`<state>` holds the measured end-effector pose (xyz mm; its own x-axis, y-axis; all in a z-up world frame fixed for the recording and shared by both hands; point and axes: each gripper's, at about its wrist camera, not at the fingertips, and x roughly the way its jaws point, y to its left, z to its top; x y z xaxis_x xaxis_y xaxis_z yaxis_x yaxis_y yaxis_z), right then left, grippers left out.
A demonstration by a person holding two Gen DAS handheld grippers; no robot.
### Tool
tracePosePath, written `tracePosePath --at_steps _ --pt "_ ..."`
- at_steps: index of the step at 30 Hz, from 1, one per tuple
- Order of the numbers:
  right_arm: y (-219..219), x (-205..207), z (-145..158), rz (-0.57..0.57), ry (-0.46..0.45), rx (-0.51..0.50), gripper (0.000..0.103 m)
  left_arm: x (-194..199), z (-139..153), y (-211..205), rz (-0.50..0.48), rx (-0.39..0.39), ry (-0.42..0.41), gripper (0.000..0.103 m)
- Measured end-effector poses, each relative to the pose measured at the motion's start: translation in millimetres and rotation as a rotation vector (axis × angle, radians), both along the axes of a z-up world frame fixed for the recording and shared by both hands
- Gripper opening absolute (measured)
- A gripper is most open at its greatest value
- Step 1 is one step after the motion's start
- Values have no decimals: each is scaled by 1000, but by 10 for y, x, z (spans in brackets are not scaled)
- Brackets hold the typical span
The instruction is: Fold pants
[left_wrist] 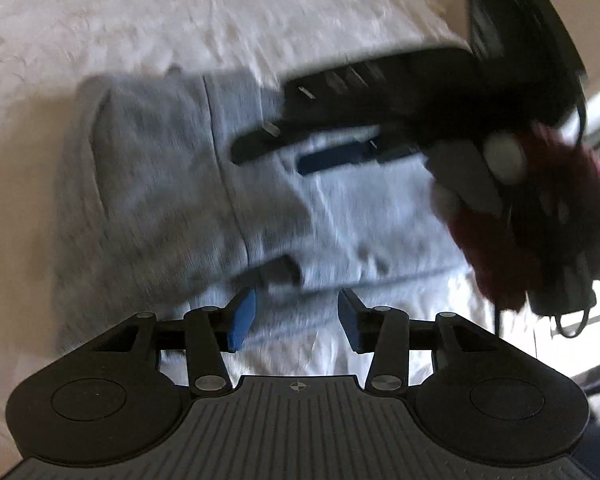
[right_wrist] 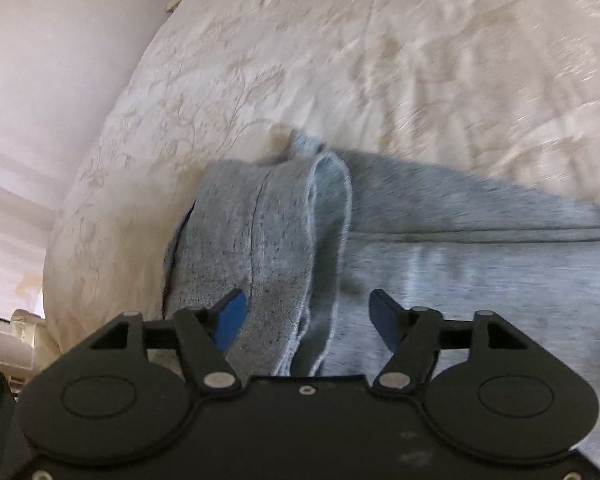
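Here my left tool [left_wrist: 296,318] hangs over the near edge of the grey pants [left_wrist: 172,184], its two blue pads parted, with only cloth and bedcover showing in the gap; neither pad presses on anything. The pants lie on a cream bedspread [left_wrist: 180,20] with a woven flower pattern, spread across the bed from side to side. In the left wrist view my right tool [left_wrist: 284,156] reaches in from the upper right, blurred, above the paler part of the pants, and a dark red sleeve [left_wrist: 496,248] shows behind it. In the right wrist view my right tool [right_wrist: 306,320] stands with its pads wide apart. A folded end of the pants [right_wrist: 244,240] with a light hem runs up through the gap between the pads. The pads do not close on it, so nothing is gripped. The rest of the pants stretches away to the right across the bedspread [right_wrist: 420,60]. A pale wall [right_wrist: 40,60] rises to the left of the bed.
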<state>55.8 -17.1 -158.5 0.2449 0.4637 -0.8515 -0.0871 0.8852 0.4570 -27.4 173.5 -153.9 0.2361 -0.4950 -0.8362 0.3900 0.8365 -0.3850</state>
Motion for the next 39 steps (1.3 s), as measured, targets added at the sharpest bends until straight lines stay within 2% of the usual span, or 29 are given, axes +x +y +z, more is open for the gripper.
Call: tracePosePath --at_steps 3,4,5,7,8,10,15,17,21,26,30,33,35,39 --pt "151 82 -213 17 40 -6 75 20 -165 22 16 34 19 44" --pt "176 96 -249 20 52 9 69 41 -229 42 30 48 27 44" --pt "192 111 -277 25 69 39 39 64 -289 63 42 57 37 44" --pt "248 131 -302 34 106 91 16 102 -394 98 59 66 61 44" --pt "278 136 -284 45 99 88 12 107 -417 111 62 65 61 44" --pt "328 141 -146 72 61 101 10 107 -420 100 61 68 52 45" --pt "146 88 573 55 -90 170 9 10 -339 1 33 107 18 49" --pt "-74 24 838 24 -143 160 8 -43 -290 -92 3 132 -6 49" --pt "-630 -191 1070 -55 -184 62 8 -176 -264 -285 -54 176 -23 57" --pt "-1543 -546 891 -224 -109 -80 8 -282 -305 -375 -56 176 -2 57" --pt "-1982 -745 423 -304 -10 -125 8 -357 -348 -395 -32 183 27 57" --pt "-2084 -808 114 -292 34 -164 7 -389 -284 -353 -10 159 45 57" --pt "-2060 -803 -10 -265 32 -184 7 -401 -170 -276 -7 120 56 57" --pt "-1920 -791 -85 -230 13 -207 7 -372 159 -249 -1 26 28 57"
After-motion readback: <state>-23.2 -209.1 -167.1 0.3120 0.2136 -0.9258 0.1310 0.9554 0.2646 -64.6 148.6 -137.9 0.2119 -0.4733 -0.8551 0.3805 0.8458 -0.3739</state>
